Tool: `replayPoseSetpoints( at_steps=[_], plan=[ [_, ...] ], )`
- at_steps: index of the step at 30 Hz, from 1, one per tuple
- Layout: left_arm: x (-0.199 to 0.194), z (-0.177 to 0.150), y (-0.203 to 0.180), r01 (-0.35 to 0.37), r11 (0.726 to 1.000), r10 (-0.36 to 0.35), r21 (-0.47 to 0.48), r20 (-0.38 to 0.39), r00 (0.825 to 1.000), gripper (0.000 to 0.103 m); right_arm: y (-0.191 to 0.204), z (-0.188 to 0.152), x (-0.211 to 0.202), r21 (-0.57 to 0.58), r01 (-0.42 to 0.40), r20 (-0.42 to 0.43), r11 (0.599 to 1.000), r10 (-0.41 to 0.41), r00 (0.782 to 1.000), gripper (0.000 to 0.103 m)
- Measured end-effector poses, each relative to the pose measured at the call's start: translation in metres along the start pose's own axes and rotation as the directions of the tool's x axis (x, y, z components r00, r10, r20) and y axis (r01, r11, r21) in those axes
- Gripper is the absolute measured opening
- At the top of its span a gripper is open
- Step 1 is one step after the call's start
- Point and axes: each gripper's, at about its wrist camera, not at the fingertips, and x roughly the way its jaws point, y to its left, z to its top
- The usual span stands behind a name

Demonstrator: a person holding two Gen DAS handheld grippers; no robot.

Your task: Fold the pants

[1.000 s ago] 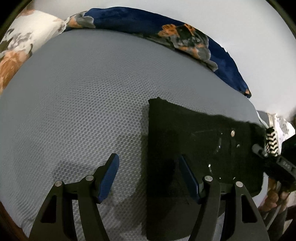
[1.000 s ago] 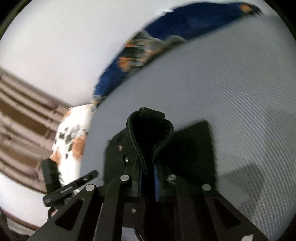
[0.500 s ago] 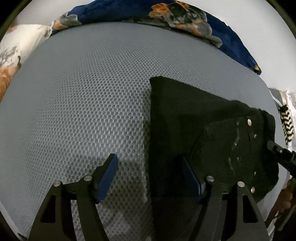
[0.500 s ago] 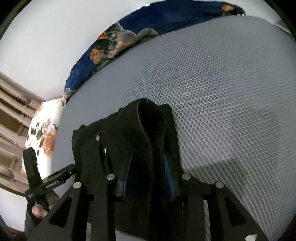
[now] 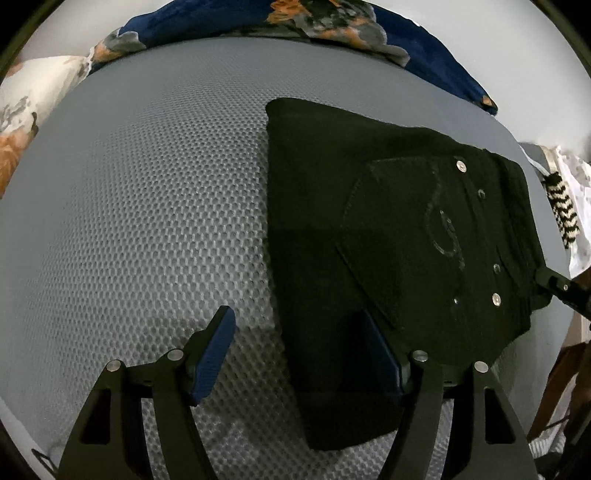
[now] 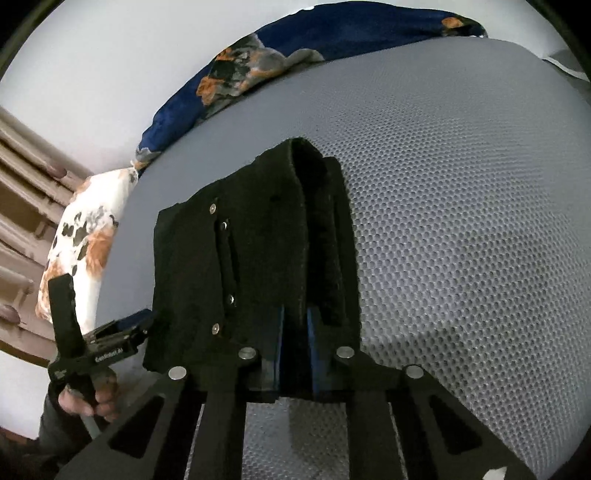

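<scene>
black pants [image 5: 388, 221], folded into a thick rectangular stack, lay on a grey mesh-textured mattress [image 5: 147, 203], toward its right side in the left wrist view. metal rivets and a stitched pocket showed on the upper layer. one end of the stack was raised off the mattress.

right gripper [image 6: 293, 350]: blue-padded jaws clamped together on the waistband end of the pants, layers of dark cloth standing upright between them.

left gripper [image 5: 299, 354]: jaws wide apart, holding nothing; left pad over bare mattress, right pad against the near edge of the pants, contact not certain.

blue floral blanket [image 5: 332, 14] bunched along the far edge of the mattress. white floral pillow [image 6: 85, 240] at the mattress's far left corner as seen from the right wrist. zebra-striped cloth [image 5: 563, 206] beyond the right edge.
</scene>
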Motion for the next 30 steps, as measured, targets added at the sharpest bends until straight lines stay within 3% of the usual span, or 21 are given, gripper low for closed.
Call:
replayPoseSetpoints(
  at_steps=[9, 19, 24, 27, 28, 30],
  plan=[
    [-0.005, -0.016, 0.0, -0.025, 1.0, 0.025, 0.015, 0.018, 1.0, 0.071, -0.009, -0.023, 0.002, 0.028, 0.04, -0.008, 0.999, -0.04, 0.999, 0.008],
    [0.0, -0.012, -0.004, -0.04, 0.999, 0.039, 0.008, 0.031, 0.999, 0.077, -0.008, -0.023, 0.006, 0.056, 0.04, -0.007, 0.998, -0.04, 0.999, 0.01],
    [0.0, -0.011, -0.005, -0.05, 0.999, 0.05, 0.01, 0.036, 0.998, 0.078, -0.002, -0.021, 0.004, 0.004, 0.086, 0.007, 0.996, -0.086, 0.996, 0.014],
    [-0.004, -0.009, -0.006, -0.058, 0.998, 0.057, 0.015, 0.043, 0.997, 0.078, 0.002, -0.02, 0.002, -0.007, 0.119, 0.015, 0.993, -0.119, 0.993, 0.026],
    [-0.005, -0.008, -0.006, -0.053, 0.998, 0.052, 0.016, 0.047, 0.998, 0.078, 0.002, -0.02, 0.0, -0.006, 0.139, 0.019, 0.99, -0.139, 0.99, 0.034],
    [-0.011, -0.006, -0.003, -0.025, 1.0, 0.025, 0.01, 0.065, 0.998, 0.078, 0.002, -0.02, -0.005, -0.01, 0.149, 0.04, 0.989, -0.149, 0.988, 0.038]
  ],
)
